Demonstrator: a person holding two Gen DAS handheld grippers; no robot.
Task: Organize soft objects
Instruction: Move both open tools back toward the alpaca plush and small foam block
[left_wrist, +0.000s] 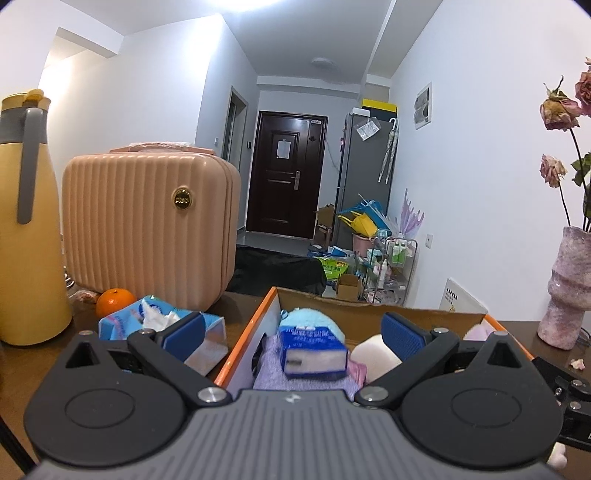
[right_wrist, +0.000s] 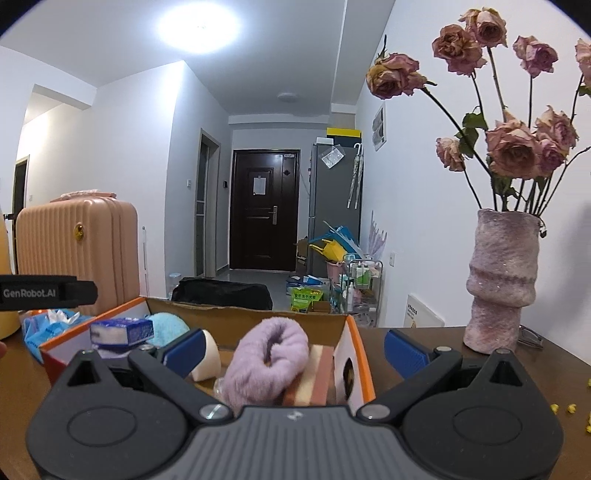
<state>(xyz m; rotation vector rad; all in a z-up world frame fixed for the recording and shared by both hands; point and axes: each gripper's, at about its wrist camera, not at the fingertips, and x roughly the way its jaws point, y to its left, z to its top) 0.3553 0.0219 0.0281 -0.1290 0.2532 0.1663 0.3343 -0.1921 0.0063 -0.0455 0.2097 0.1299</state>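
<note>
Soft objects filled the orange box (left_wrist: 240, 345); our left gripper (left_wrist: 291, 334) and right gripper (right_wrist: 293, 347) hung over it, fingers spread apart, a blue pack (left_wrist: 314, 349) at twelve o'clock.

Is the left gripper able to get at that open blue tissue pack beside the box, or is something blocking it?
Probably yes. The left gripper is open and empty, and the tissue pack lies on the table just outside the orange box wall, by its left finger. Nothing covers it; the orange and suitcase sit behind.

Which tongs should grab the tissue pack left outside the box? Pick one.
Left. The left tongs hang open with the tissue pack right beside their left finger; from the right tongs it lies across the orange-edged box.
</note>
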